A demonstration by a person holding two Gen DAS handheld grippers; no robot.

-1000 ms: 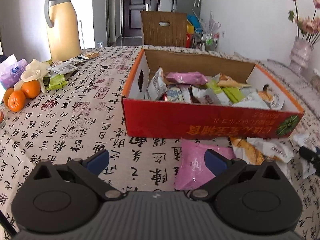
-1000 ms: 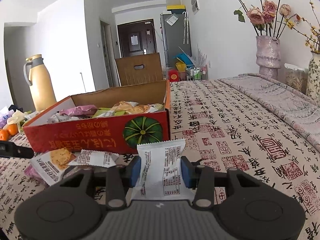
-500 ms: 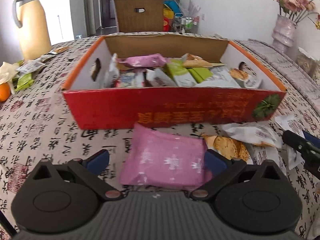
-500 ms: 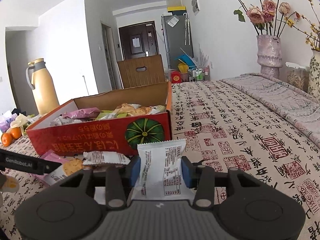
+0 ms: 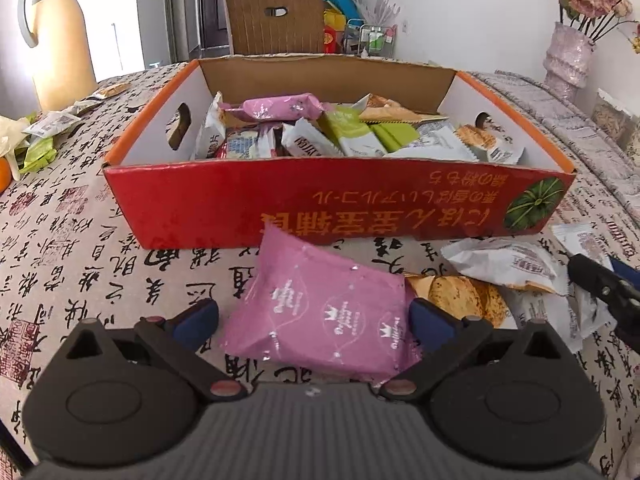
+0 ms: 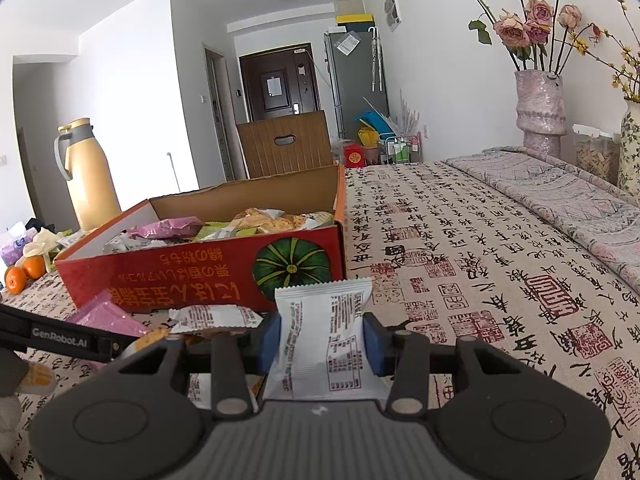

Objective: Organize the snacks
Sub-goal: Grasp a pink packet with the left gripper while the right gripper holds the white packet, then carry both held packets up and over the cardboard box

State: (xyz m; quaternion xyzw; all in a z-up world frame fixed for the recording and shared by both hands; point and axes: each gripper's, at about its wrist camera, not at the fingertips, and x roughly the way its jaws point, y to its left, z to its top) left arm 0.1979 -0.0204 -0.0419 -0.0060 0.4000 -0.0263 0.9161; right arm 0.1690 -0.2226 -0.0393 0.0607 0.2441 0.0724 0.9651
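A red cardboard box holding several snack packets stands on the table; it also shows in the right wrist view. My left gripper is open, its blue pads on either side of a pink packet that lies on the cloth in front of the box. My right gripper is shut on a white snack packet, held upright to the right of the box's front corner. Loose packets and a cracker packet lie right of the pink one.
A yellow thermos jug stands at the far left with oranges and wrappers near it. A flower vase stands at the far right. A wooden chair is behind the table. The right gripper's arm shows at right.
My left gripper has moved forward and right so the pink packet now lies between its open pads. My right gripper keeps its hold on the white packet and has barely moved.
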